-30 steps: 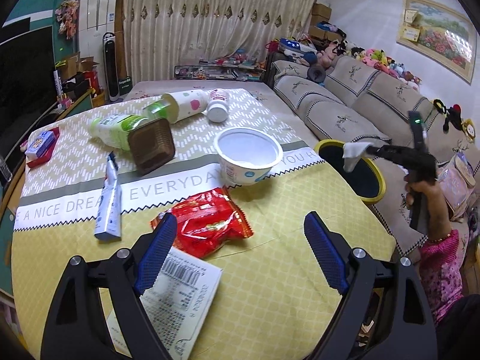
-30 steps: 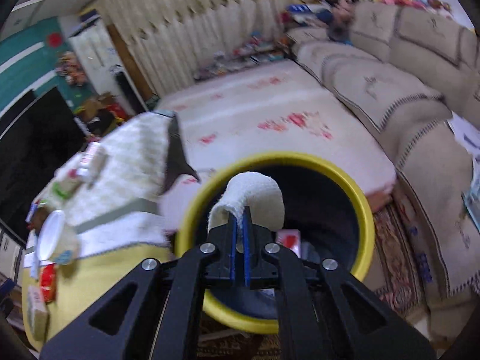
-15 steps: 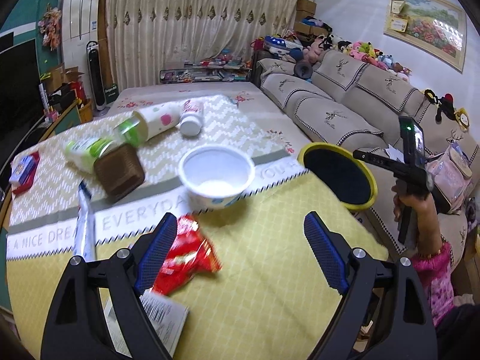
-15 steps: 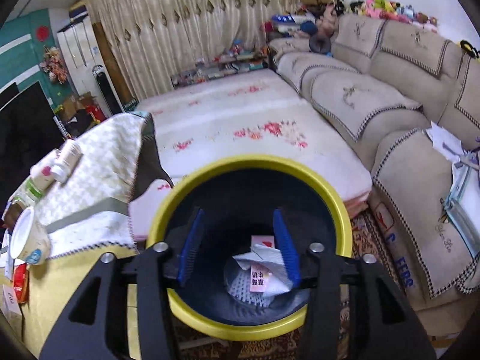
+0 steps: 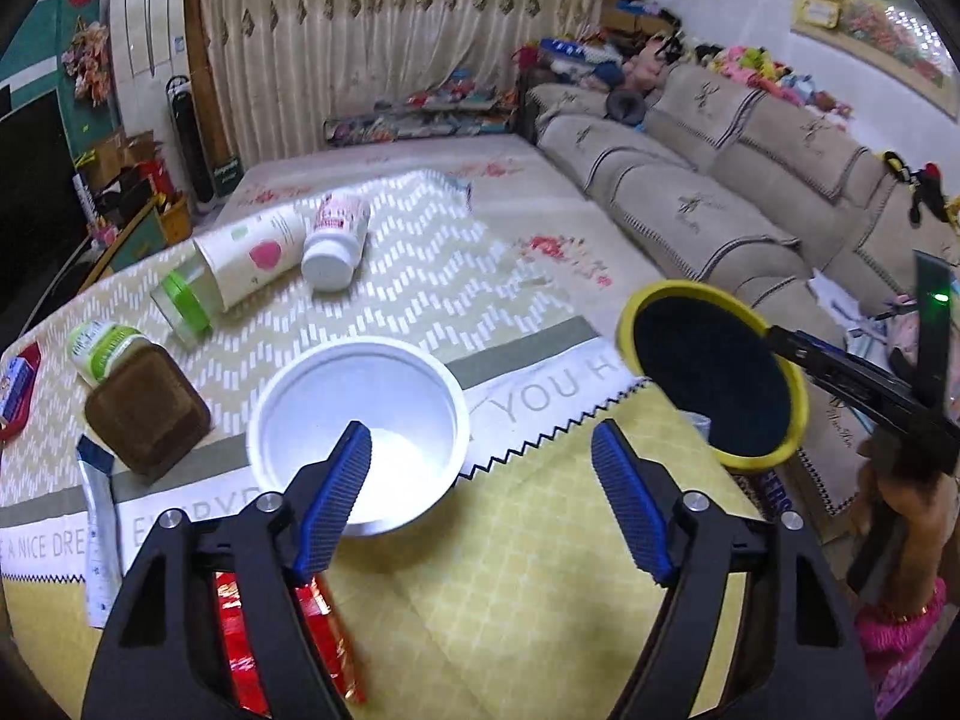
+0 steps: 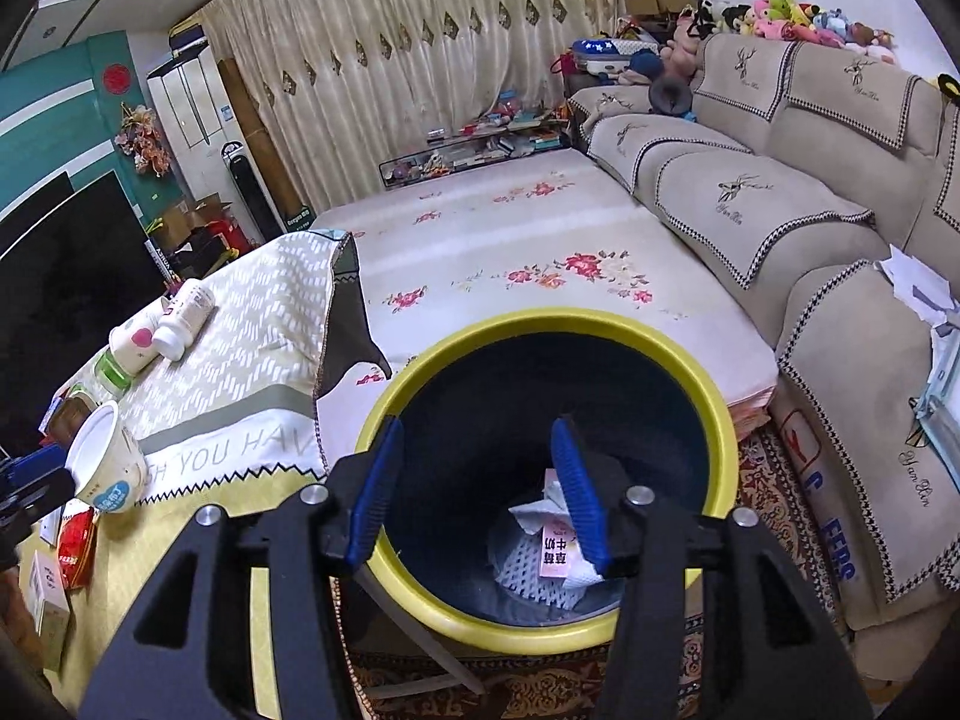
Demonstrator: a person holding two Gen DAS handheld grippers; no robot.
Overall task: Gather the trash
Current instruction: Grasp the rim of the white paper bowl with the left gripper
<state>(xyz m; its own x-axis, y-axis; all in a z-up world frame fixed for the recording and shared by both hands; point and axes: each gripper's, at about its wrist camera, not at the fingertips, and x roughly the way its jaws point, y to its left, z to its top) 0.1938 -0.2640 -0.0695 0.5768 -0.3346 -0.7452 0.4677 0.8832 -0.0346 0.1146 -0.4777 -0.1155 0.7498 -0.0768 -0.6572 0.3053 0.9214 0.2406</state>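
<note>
Left wrist: left gripper (image 5: 480,474) jaws spread, just been closing, nothing pinched; left pad over cup (image 5: 359,423) rim. Straddle the wall, then squeeze gently.
Right wrist: right gripper (image 6: 477,486) spread, empty, above bin (image 6: 714,396); tissue (image 6: 534,516) lies inside.

Cup (image 5: 360,396): white plastic, smooth, slightly glossy. Bin (image 6: 708,396): yellow plastic rim, matt dark inside. Tablecloth (image 5: 528,588): printed cloth, matt. Wrapper (image 5: 240,648): red foil, glossy, crinkled. Sofa (image 6: 750,192): beige woven cloth. Pads (image 5: 336,498): blue ribbed rubber.
</note>
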